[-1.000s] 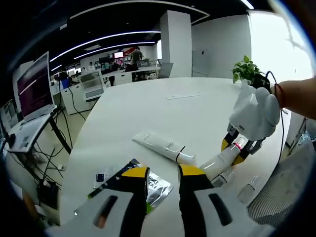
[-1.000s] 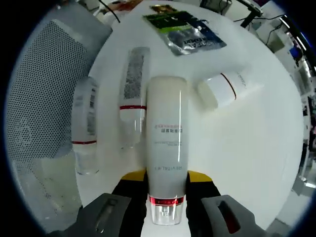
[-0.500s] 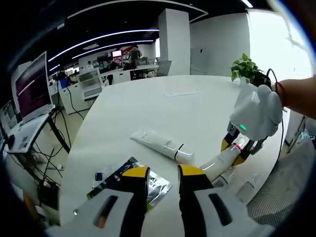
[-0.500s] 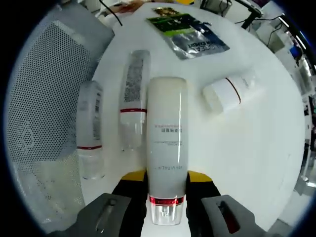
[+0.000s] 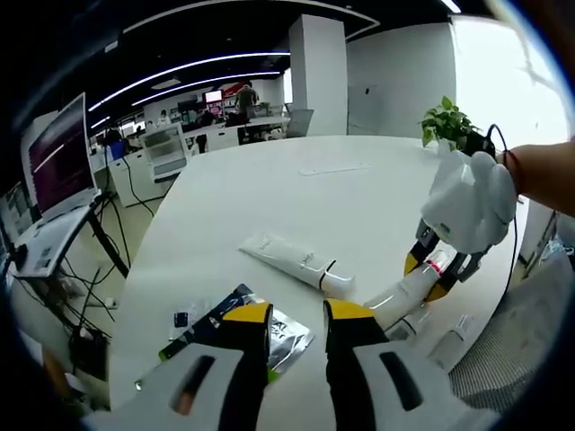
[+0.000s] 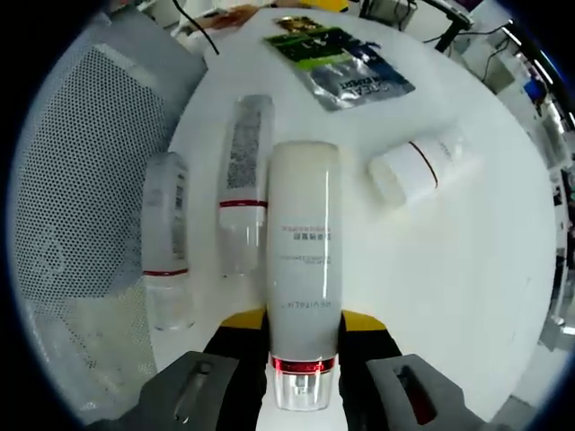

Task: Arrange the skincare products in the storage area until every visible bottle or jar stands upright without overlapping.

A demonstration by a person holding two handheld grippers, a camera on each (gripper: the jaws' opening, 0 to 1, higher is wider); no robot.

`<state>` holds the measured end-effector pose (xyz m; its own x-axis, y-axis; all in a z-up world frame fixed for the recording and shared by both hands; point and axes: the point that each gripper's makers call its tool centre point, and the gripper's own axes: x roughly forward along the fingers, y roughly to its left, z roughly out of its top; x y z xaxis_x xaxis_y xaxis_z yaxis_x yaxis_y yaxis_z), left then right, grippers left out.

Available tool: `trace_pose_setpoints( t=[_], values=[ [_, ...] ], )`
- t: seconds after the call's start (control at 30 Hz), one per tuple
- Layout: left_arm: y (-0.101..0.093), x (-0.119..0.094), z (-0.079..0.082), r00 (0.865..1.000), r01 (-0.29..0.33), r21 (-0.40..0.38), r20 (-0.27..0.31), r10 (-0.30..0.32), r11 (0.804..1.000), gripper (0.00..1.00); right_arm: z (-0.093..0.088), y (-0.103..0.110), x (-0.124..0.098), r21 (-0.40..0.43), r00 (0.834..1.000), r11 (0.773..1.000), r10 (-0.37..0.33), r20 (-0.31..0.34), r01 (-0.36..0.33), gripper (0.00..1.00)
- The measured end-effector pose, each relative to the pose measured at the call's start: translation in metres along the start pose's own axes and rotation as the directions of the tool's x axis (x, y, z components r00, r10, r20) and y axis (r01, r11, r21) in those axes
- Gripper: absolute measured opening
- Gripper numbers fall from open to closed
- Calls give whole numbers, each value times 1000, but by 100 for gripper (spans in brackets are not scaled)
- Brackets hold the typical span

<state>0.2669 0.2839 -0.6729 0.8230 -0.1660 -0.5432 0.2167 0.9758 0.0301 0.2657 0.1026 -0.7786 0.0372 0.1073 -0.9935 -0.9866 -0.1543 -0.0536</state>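
Observation:
My right gripper (image 6: 304,321) is shut on a cream-coloured bottle (image 6: 304,251) with a red band near its cap, held lengthwise above the white table (image 6: 467,269). Below it lie two frosted bottles (image 6: 243,171) (image 6: 166,233) side by side, a white tube (image 6: 418,166) and a green-and-silver sachet (image 6: 346,67). In the left gripper view, my left gripper (image 5: 296,314) stands open over the sachet (image 5: 283,339). The white tube (image 5: 296,262) lies just beyond it. At the right a gloved hand (image 5: 467,206) carries the right gripper (image 5: 431,269) with the cream bottle (image 5: 400,292) slanting down.
A grey mesh chair (image 6: 81,162) stands close against the table edge beside the frosted bottles. A potted plant (image 5: 449,126) sits at the far right of the table (image 5: 269,189). A laptop on a stand (image 5: 63,157) stands off to the left.
The right gripper view has shifted slightly, with the cream bottle still in its jaws. The things on the table and my left gripper have stayed put.

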Motion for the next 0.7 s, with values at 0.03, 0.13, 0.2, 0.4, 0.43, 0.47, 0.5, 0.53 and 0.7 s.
trace_pose_setpoints(
  t=[0.03, 0.13, 0.2, 0.4, 0.43, 0.47, 0.5, 0.53, 0.7],
  values=[
    [0, 0, 0, 1000, -1, -1, -1, 1, 1000, 25, 0, 0, 0, 5, 1000, 1000, 3, 3, -3, 31],
    [0, 0, 0, 1000, 0, -3, -2, 0, 1000, 25, 0, 0, 0, 6, 1000, 1000, 3, 8, -3, 32],
    [0, 0, -1, 1000, -1, -2, -2, 1, 1000, 25, 0, 1, 0, -2, 1000, 1000, -2, 17, 2, 32],
    [0, 0, -1, 1000, -1, 1, -4, 1, 1000, 25, 0, 1, -3, 32, 993, 998, -53, 105, 50, 32],
    [-1, 0, -1, 1000, 0, 1, -5, 0, 1000, 25, 1, 1, -4, 46, 990, 997, -68, 126, 63, 32],
    [-1, 0, -1, 1000, 1, 3, -6, -1, 1000, 25, 1, 1, -4, 59, 987, 996, -82, 141, 74, 32],
    [-1, 0, -1, 1000, 1, 4, -6, -1, 1000, 25, 1, 1, -4, 68, 983, 994, -95, 159, 85, 32],
    [-1, 0, -1, 1000, 2, 4, -5, -2, 1000, 25, 1, 0, -5, 79, 978, 992, -112, 173, 100, 32],
    [-2, 0, 0, 1000, 6, -1, -2, -6, 1000, 25, -8, -12, -10, 261, 933, 948, -249, 262, 180, 48]
  ],
)
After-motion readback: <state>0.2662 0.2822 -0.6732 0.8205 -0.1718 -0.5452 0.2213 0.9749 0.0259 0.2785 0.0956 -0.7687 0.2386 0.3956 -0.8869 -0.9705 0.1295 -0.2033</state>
